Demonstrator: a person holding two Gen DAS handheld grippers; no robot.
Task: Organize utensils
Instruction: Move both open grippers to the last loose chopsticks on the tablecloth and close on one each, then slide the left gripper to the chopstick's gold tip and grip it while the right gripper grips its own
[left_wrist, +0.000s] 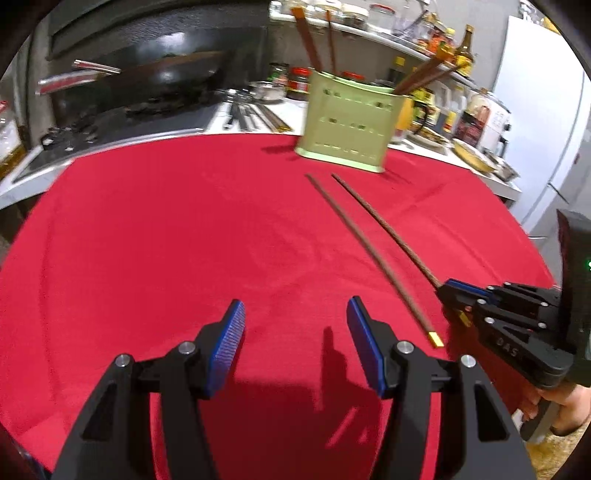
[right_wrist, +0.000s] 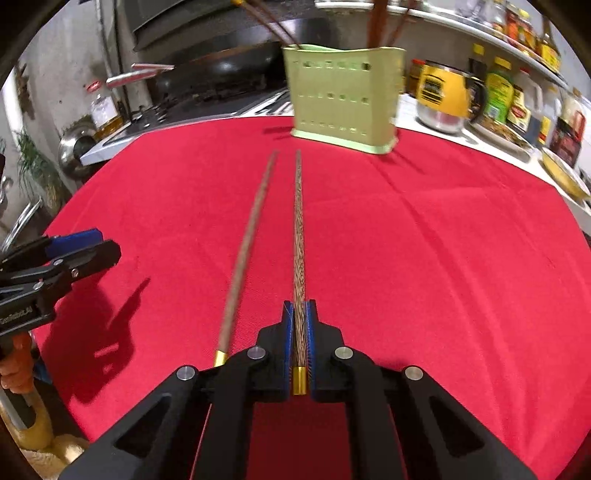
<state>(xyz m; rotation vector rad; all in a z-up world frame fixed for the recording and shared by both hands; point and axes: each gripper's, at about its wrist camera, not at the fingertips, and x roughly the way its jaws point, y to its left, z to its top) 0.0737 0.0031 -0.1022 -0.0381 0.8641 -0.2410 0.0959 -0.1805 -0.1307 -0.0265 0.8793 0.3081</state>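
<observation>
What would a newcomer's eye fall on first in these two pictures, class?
The bright red cloth fills both views. On it the right gripper is shut on one long brown chopstick, with a second chopstick lying free just to its left. Beyond them stands a pale green holder with more chopsticks in it, while the left gripper is open and holds nothing.

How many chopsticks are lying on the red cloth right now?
2: one chopstick gripped at its gold end by the right tool, the other chopstick loose beside it. More stand in the green holder.
</observation>
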